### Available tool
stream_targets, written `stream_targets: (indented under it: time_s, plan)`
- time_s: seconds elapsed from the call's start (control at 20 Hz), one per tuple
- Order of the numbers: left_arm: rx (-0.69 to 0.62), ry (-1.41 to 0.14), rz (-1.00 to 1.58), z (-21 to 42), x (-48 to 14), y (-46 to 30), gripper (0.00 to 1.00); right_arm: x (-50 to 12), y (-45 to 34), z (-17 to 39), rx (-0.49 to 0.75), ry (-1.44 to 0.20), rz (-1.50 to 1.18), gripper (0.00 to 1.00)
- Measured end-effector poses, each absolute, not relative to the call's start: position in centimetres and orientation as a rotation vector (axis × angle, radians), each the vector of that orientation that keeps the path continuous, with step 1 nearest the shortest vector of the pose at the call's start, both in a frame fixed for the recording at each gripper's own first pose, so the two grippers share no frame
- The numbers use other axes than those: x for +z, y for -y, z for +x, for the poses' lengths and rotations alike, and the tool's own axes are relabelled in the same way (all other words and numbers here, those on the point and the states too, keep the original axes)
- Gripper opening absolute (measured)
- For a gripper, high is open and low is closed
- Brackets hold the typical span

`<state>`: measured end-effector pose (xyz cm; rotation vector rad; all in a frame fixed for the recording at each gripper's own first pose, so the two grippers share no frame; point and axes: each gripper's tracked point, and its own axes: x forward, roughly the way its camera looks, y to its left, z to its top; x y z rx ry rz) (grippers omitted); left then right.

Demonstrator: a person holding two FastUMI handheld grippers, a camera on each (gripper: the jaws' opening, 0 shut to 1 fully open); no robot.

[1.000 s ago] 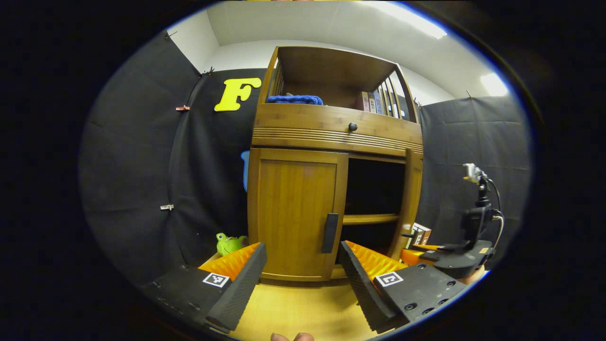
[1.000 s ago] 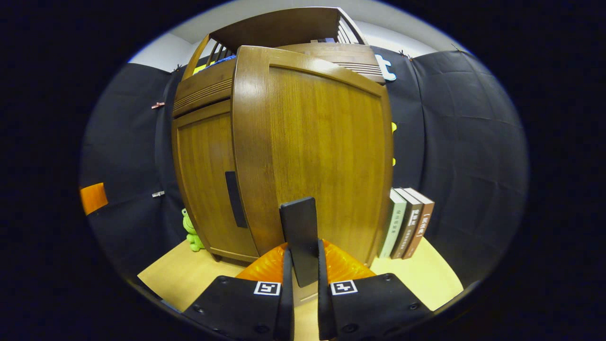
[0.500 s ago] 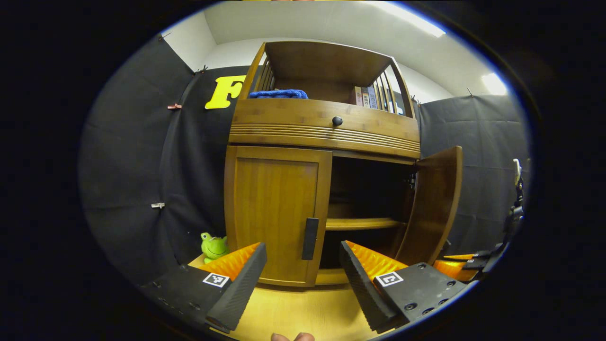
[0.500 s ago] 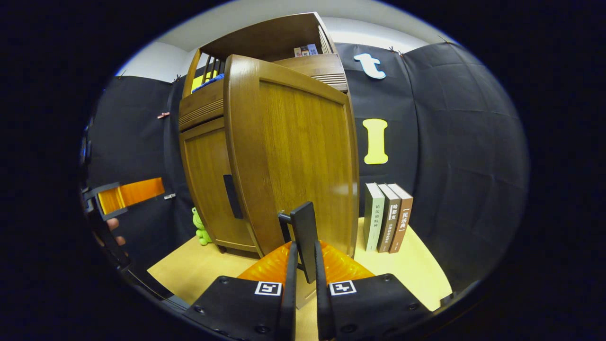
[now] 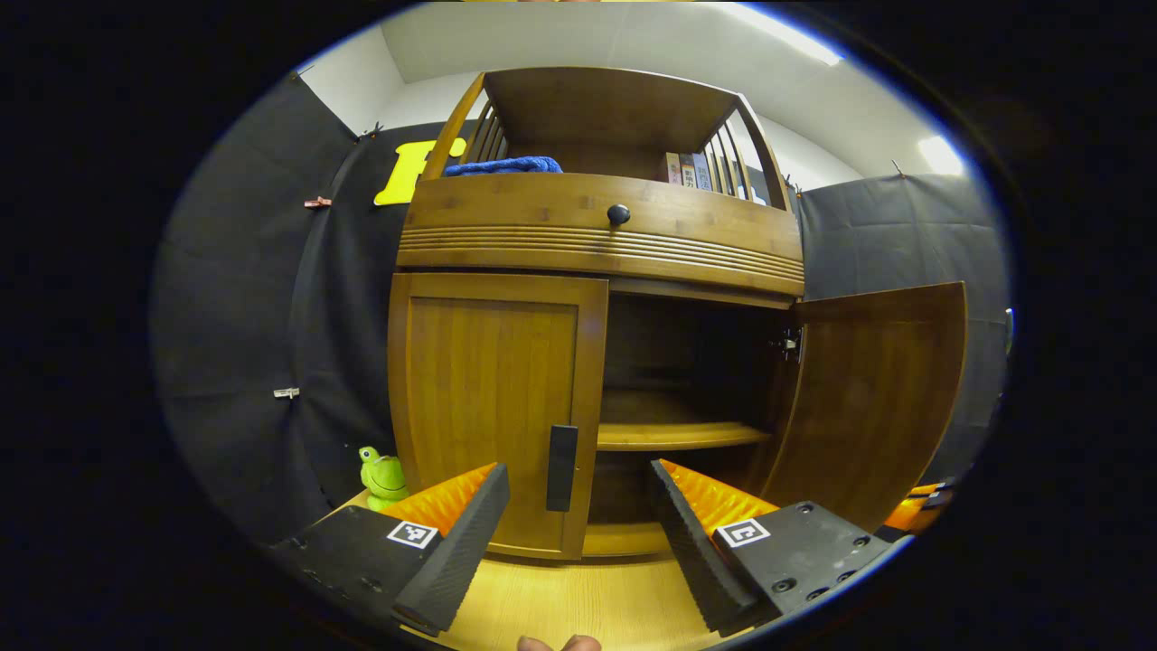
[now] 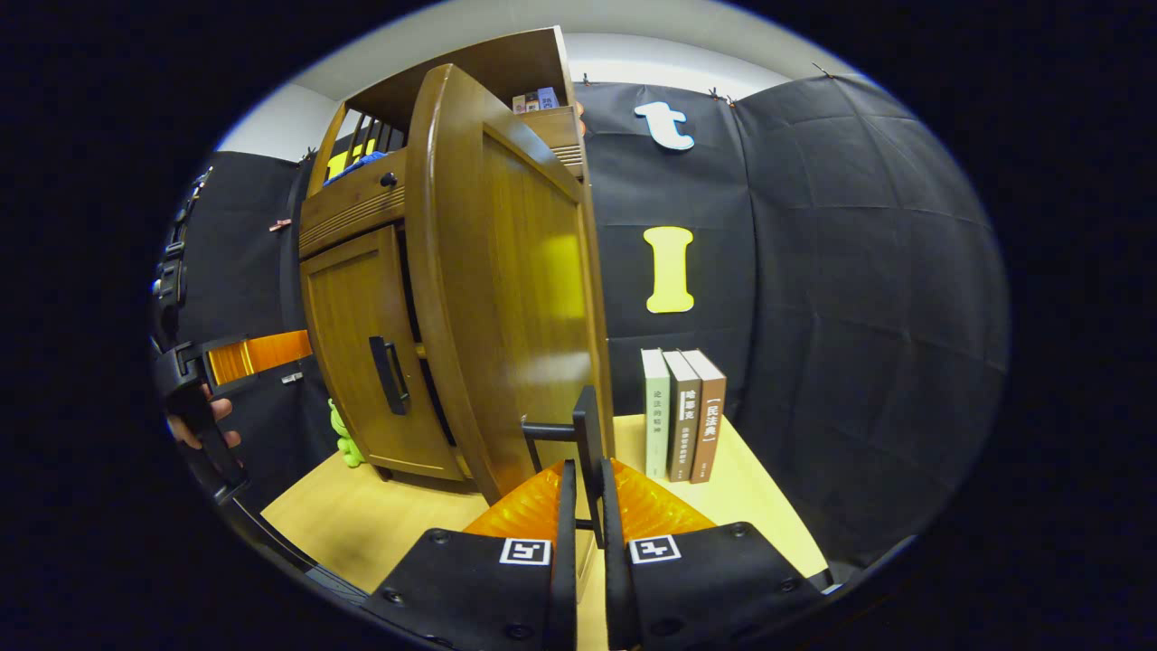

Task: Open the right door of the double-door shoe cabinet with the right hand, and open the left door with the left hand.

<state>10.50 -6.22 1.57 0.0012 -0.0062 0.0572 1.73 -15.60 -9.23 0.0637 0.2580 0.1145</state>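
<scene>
A black cloth wall backs a wooden table (image 5: 578, 601) on which the cabinet (image 5: 597, 226) stands. At the far left, a green frog toy (image 5: 383, 473) sits just beside the cabinet's lower corner. The left door (image 5: 493, 407) is closed, its dark handle (image 5: 561, 455) on its right edge. The left gripper (image 5: 578, 533) hovers near that handle, fingers wide apart and touching nothing. Up top, a blue cloth (image 5: 502, 165) and some small books (image 5: 687, 170) lie on the open shelf, above a drawer with a dark knob (image 5: 618, 214). The right half of the cabinet stands open, showing an inner shelf (image 5: 678, 436). The right door (image 6: 506, 280) is swung out to the right. The right gripper (image 6: 583, 542) is clamped on this door's handle (image 6: 586, 452), both fingers pressing the bar. Three books (image 6: 682, 414) stand upright on the table right of the door, near the wall.
</scene>
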Motion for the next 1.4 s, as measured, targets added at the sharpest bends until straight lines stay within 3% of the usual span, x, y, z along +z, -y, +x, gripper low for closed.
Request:
stream_targets:
  time_s: [0.65, 0.7, 0.95, 1.05, 1.1, 1.4]
  plan:
    - [0.084, -0.022, 0.044, 18.2, -0.8, 5.5, 0.95, -5.9, 21.7, 1.2, -0.019, -0.174, -0.022, 0.18]
    - [0.087, -0.022, 0.042, 18.7, -0.9, 5.3, 0.95, -5.3, 22.4, 0.7, -0.047, -0.162, -0.025, 0.26]
    - [0.087, -0.018, 0.061, 20.5, -1.9, 4.2, 0.87, -2.8, 24.4, -0.3, -0.115, -0.087, 0.074, 1.0]
    - [0.085, -0.014, 0.069, 22.0, -2.2, 3.6, 0.82, -2.3, 25.0, -1.0, -0.138, -0.078, 0.089, 0.92]
    - [0.092, -0.02, 0.07, 22.7, -2.4, 3.2, 0.79, -2.2, 24.9, -1.3, -0.141, -0.084, 0.09, 0.97]
    - [0.098, -0.097, 0.061, 26.0, -5.3, 2.4, 0.52, -0.1, 24.9, -2.1, -0.153, -0.018, 0.049, 0.97]
